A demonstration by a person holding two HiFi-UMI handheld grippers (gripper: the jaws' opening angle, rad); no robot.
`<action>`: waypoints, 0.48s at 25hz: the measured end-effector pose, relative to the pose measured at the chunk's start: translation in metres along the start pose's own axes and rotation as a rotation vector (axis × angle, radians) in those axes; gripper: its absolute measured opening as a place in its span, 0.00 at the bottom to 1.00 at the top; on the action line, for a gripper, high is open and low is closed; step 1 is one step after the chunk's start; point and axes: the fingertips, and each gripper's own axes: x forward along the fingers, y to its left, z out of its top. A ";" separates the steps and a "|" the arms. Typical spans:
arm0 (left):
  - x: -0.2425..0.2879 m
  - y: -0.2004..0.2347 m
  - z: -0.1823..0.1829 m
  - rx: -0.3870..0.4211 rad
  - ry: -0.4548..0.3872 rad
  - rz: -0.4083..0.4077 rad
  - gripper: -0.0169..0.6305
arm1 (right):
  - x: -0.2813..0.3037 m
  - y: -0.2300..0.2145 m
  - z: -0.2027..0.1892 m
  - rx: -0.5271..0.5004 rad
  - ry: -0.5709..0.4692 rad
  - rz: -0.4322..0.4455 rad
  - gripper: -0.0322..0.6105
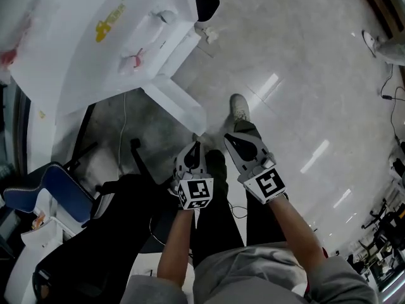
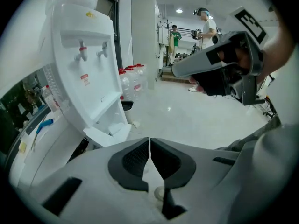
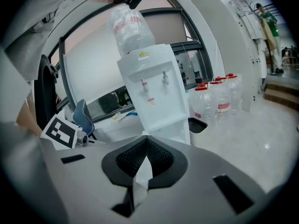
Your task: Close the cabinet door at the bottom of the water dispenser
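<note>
The white water dispenser (image 1: 95, 37) stands at the upper left of the head view, seen from above. Its bottom cabinet door (image 1: 180, 106) hangs open, swung out over the floor toward me. My left gripper (image 1: 195, 145) is shut and empty, its tip just short of the door's outer edge. Beside it, my right gripper (image 1: 229, 138) is also shut with nothing in it. The left gripper view has the shut left gripper (image 2: 149, 141) aimed at the dispenser (image 2: 88, 69) and the open door (image 2: 105, 135). The right gripper (image 3: 145, 138) faces the dispenser (image 3: 154, 92) with its bottle (image 3: 131, 29).
A black bin (image 1: 205, 2) sits behind the dispenser, with several water bottles (image 3: 215, 99) on the floor nearby. A blue chair (image 1: 50, 192) and a black chair (image 1: 95, 246) stand at my left. My shoe (image 1: 239, 108) is on the glossy floor. People (image 2: 205, 27) stand far off.
</note>
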 end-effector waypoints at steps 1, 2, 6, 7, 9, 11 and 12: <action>0.007 -0.002 -0.007 0.011 0.013 -0.007 0.05 | 0.000 -0.004 -0.005 0.004 0.002 -0.003 0.06; 0.014 -0.005 -0.014 0.023 0.026 -0.014 0.05 | 0.000 -0.009 -0.010 0.008 0.007 -0.007 0.06; 0.039 -0.012 -0.042 0.103 0.094 -0.024 0.17 | 0.000 -0.023 -0.029 0.019 0.021 -0.016 0.06; 0.044 -0.012 -0.048 0.134 0.110 -0.021 0.20 | 0.000 -0.025 -0.034 0.022 0.024 -0.017 0.06; 0.053 -0.012 -0.060 0.202 0.138 -0.016 0.22 | 0.001 -0.028 -0.044 0.028 0.031 -0.020 0.06; 0.061 -0.009 -0.069 0.271 0.157 -0.010 0.24 | 0.004 -0.030 -0.056 0.036 0.043 -0.023 0.06; 0.065 -0.008 -0.073 0.303 0.164 -0.008 0.25 | 0.007 -0.031 -0.062 0.040 0.051 -0.023 0.06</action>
